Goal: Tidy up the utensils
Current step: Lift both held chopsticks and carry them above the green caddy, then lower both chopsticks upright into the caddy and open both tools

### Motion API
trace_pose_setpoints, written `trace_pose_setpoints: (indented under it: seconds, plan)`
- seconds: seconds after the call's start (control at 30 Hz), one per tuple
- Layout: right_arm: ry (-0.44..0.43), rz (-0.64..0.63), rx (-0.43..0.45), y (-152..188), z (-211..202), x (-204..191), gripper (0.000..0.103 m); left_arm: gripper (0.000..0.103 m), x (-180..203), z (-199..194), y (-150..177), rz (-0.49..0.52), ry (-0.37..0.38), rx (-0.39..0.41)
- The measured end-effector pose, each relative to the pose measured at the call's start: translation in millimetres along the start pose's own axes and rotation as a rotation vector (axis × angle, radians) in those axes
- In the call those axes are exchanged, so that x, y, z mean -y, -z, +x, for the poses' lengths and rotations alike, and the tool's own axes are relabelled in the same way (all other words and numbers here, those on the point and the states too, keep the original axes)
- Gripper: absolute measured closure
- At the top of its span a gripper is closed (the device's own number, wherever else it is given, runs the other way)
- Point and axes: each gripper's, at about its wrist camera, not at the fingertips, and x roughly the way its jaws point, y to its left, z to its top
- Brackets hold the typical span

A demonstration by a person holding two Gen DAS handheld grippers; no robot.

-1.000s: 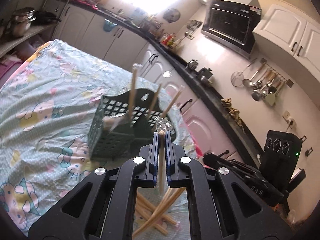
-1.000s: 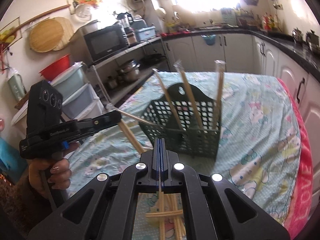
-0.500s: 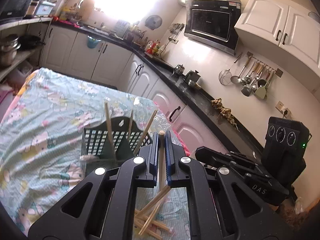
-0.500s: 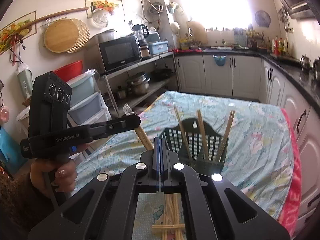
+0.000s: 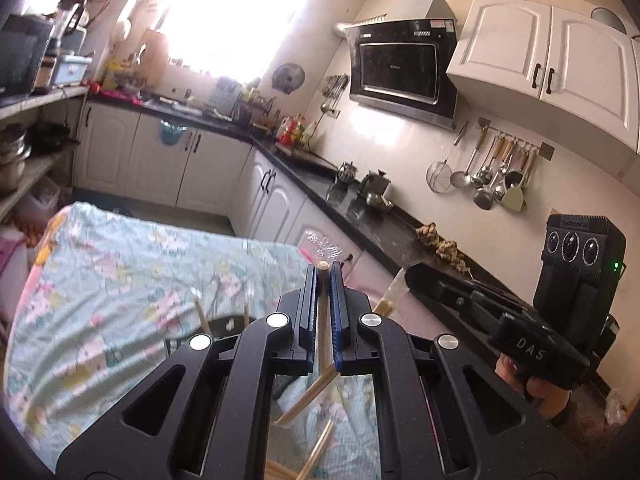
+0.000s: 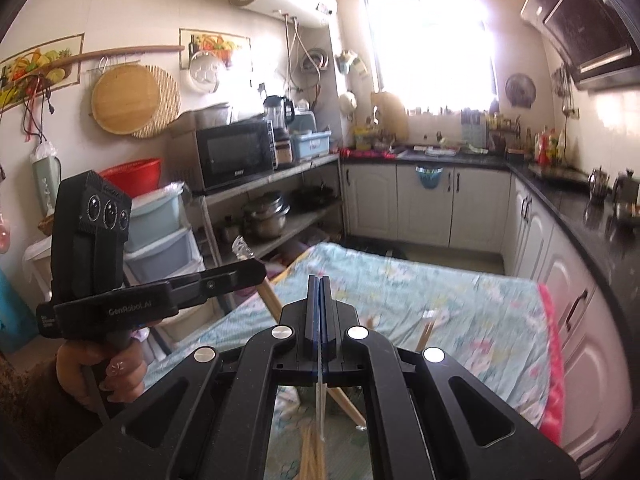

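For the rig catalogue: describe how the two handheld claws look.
Both are matte black plastic. The left claw and right claw have blue pads and silver pivot screws. Each pistol-grip body bears three round lenses; white lettering marks the sides, a green light glows on the right one.

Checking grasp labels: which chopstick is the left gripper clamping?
The upright chopstick clamped in the left gripper; others stand in the basket or lie on the cloth.

Bright daylight, window (image 6: 434,40) blown out, glare on the wall. Strong fisheye bending, dark corners. Tablecloth (image 6: 460,304) slightly motion-blurred.
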Motion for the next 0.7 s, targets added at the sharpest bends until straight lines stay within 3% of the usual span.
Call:
trace_pose_setpoints:
  seconds: [0.33, 0.7]
  plan:
    - [0.038, 0.002, 0.073, -38.8, 9.6, 14.9, 0.102, 0.1, 6.0, 10.6, -33.4, 0.045, -0.038, 0.049]
    - [0.052, 0.043, 0.072, -46.1, 31.7, 28.3, 0.102, 0.1, 5.3, 31.0, -44.7, 0.069, -0.07, 0.044]
